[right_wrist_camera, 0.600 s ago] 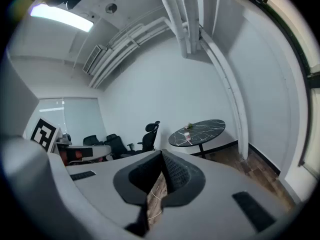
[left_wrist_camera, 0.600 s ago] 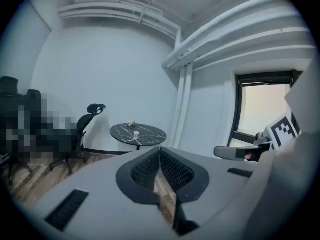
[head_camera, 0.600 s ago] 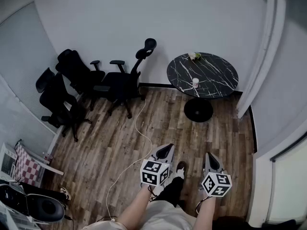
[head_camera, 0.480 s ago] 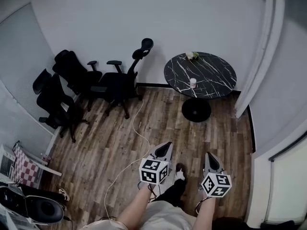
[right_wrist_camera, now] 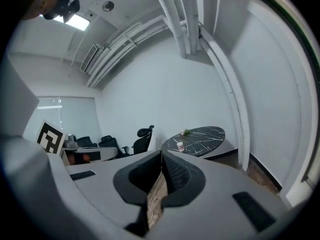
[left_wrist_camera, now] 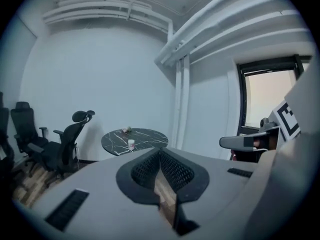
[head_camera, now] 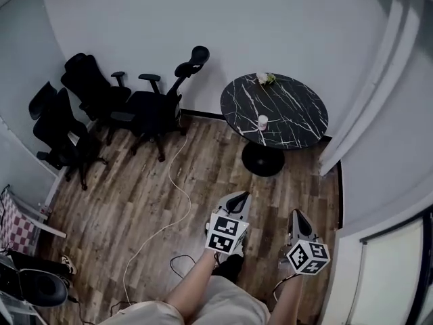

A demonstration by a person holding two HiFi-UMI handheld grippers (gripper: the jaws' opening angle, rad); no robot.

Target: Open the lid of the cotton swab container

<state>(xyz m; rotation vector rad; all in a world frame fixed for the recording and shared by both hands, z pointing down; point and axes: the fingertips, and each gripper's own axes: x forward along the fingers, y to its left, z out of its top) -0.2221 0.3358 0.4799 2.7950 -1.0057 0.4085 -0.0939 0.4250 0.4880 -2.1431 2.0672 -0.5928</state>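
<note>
Left claw [head_camera: 237, 198] & right claw [head_camera: 298, 217] are held shut, empty; cotton swab container [head_camera: 262, 122] on desk [head_camera: 301, 117] must be approached first, claws opened nearby.

- Head view: shot from high up, aimed steeply down at the wood floor [head_camera: 135, 202]; left gripper [head_camera: 238, 198] and right gripper [head_camera: 298, 215] are caught at the bottom edge.
- Left gripper view, right gripper view: aimed almost level along own jaws, side by side.
- Round table [head_camera: 287, 107] and office chairs [head_camera: 152, 107], far off, are shared by all three.
</note>
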